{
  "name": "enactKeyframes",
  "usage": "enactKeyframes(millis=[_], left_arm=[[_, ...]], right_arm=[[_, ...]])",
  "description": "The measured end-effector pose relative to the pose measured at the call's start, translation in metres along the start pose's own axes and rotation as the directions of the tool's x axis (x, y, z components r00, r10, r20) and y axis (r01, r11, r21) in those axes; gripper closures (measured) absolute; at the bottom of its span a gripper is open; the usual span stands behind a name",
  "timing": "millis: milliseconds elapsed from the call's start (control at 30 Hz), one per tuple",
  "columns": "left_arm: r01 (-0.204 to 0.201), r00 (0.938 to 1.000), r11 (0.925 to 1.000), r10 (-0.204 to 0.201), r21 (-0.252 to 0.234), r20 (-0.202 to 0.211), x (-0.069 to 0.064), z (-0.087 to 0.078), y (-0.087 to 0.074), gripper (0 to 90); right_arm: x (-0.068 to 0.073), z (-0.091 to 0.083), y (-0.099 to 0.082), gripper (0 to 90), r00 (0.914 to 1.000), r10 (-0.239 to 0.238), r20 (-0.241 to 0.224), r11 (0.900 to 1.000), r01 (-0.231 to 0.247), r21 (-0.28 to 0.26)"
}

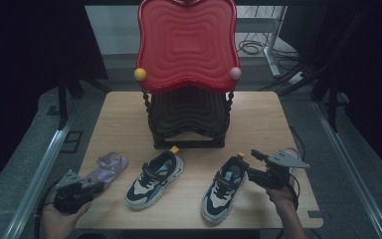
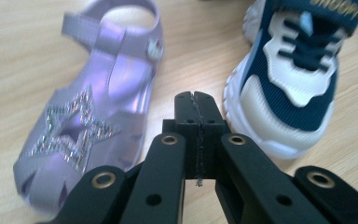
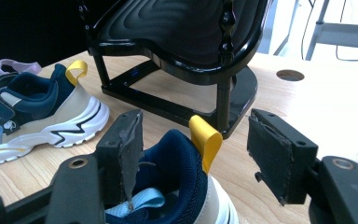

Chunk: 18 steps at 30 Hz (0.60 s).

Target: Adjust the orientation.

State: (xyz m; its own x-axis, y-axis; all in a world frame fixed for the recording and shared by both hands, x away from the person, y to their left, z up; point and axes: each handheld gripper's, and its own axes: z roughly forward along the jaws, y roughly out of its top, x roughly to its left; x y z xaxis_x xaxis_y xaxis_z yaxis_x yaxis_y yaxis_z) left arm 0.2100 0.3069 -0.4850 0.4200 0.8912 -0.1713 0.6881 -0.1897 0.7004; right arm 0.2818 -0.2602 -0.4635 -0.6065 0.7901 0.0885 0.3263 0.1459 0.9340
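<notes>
Three shoes lie on the wooden table: a purple star sandal at the left, a navy and white sneaker in the middle, and its mate to the right. My left gripper sits low at the front left, shut with nothing in it. Its closed tips hover between the sandal and the middle sneaker. My right gripper is open, its jaws straddling the right sneaker's heel and yellow pull tab. The right pad stands clear of the heel.
A two-tier rack stands at the table's middle back, with a red wavy top tray and a black lower shelf. Its black base is just beyond the right sneaker's heel. Metal rails run along both table sides.
</notes>
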Motion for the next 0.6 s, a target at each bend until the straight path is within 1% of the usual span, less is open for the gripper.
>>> enactKeyframes(millis=[33, 67, 100, 200, 300, 333, 433, 467, 600], left_arm=[[0.000, 1.0000, 1.0000, 0.000, 0.000, 0.000, 0.000, 0.000, 0.000, 90.0], [0.003, 0.9999, 0.9999, -0.003, 0.016, -0.014, 0.002, 0.002, -0.003, 90.0], [0.003, 0.9999, 0.9999, -0.003, 0.016, -0.014, 0.002, 0.002, -0.003, 90.0], [0.012, 0.9993, 0.9990, -0.010, 0.042, -0.035, 0.006, 0.008, -0.009, 90.0], [0.013, 0.9992, 0.9983, -0.010, 0.056, -0.039, 0.007, 0.012, -0.011, 90.0], [0.008, 0.9989, 0.9976, -0.005, 0.069, -0.046, 0.007, 0.015, -0.013, 90.0], [0.007, 0.9990, 0.9971, -0.004, 0.076, -0.045, 0.007, 0.016, -0.013, 90.0], [0.006, 0.9989, 0.9969, -0.002, 0.078, -0.047, 0.007, 0.017, -0.014, 90.0], [0.005, 0.9985, 0.9957, 0.000, 0.092, -0.056, 0.008, 0.019, -0.015, 90.0]], right_arm=[[0.000, 0.000, 0.000, 36.7, 1.0000, 0.000, 0.000, 1.0000, 0.000, 0.000], [0.000, 0.001, -0.001, 36.7, 1.0000, 0.002, 0.001, 1.0000, -0.002, 0.006], [0.000, 0.001, -0.001, 36.7, 1.0000, 0.002, 0.001, 1.0000, -0.002, 0.006], [0.000, 0.003, -0.002, 36.7, 1.0000, 0.000, 0.002, 0.9999, 0.000, 0.012], [0.000, 0.003, -0.003, 36.7, 1.0000, -0.002, 0.004, 0.9999, 0.002, 0.015], [0.000, 0.004, -0.003, 36.7, 1.0000, -0.001, 0.005, 0.9998, 0.001, 0.019], [0.001, 0.004, -0.004, 36.8, 1.0000, 0.000, 0.008, 0.9998, 0.000, 0.022], [0.001, 0.005, -0.004, 37.0, 0.9997, -0.004, 0.022, 0.9999, 0.004, 0.012], [0.001, 0.005, -0.005, 37.0, 0.9996, -0.001, 0.029, 0.9999, 0.000, 0.010]])
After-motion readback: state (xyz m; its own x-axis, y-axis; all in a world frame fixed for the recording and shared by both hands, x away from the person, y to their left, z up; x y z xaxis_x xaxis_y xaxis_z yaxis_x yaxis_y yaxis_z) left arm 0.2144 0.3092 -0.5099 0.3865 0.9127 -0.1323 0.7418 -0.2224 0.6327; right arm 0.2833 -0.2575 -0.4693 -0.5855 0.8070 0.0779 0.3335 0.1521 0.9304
